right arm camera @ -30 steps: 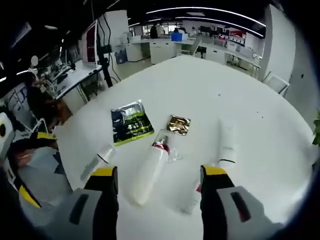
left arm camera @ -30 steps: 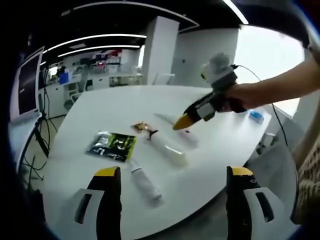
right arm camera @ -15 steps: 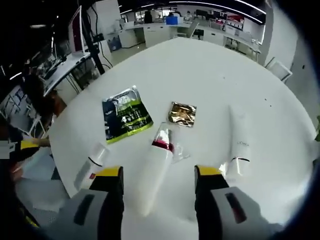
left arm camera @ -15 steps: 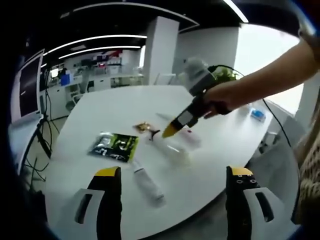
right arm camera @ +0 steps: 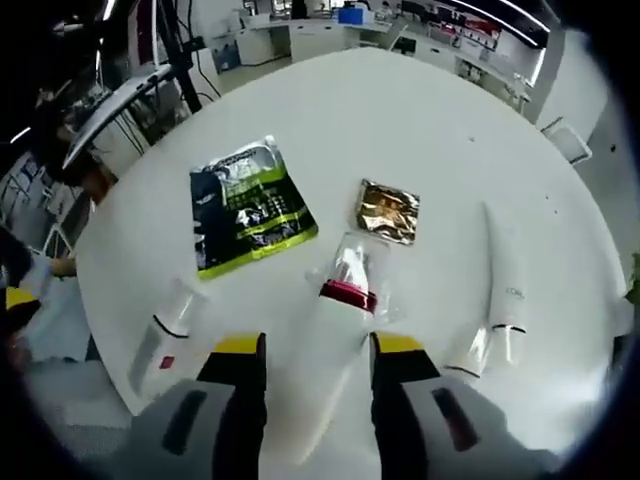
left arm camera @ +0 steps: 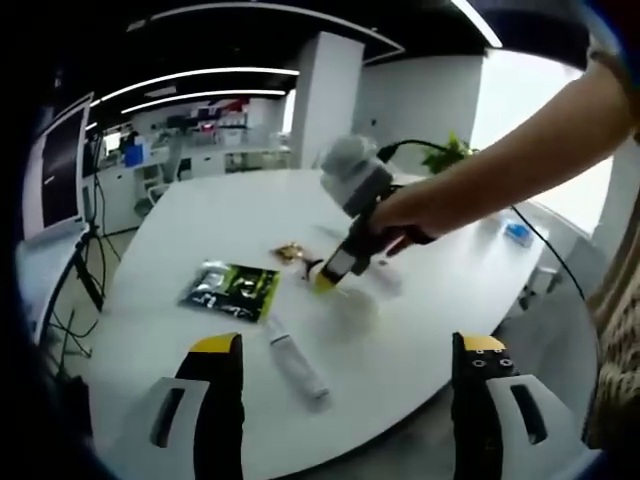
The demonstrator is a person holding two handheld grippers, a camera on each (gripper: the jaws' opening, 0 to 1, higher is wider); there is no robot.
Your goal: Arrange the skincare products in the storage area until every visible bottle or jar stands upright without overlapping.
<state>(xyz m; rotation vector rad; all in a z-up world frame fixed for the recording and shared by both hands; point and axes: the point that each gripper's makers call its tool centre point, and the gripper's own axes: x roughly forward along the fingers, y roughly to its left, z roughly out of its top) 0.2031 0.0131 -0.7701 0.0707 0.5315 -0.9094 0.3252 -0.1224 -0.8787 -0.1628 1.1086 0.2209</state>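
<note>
Right claw (right arm camera: 308,358) open, jaws straddling lying white bottle (right arm camera: 325,375), apparently set for grip on body below red collar so bottle can be stood upright; contact unclear. Left claw (left arm camera: 350,350) open, holding nothing, hovering at near bench (left arm camera: 200,215) edge, well apart from products. All products flat on bench: small tube (right arm camera: 160,335) left, long tube (right arm camera: 505,270) right, another tube (right arm camera: 468,355) beside it. Green sachet (right arm camera: 245,205) and gold sachet (right arm camera: 388,210) far of bottle. None upright yet; task early.
</note>
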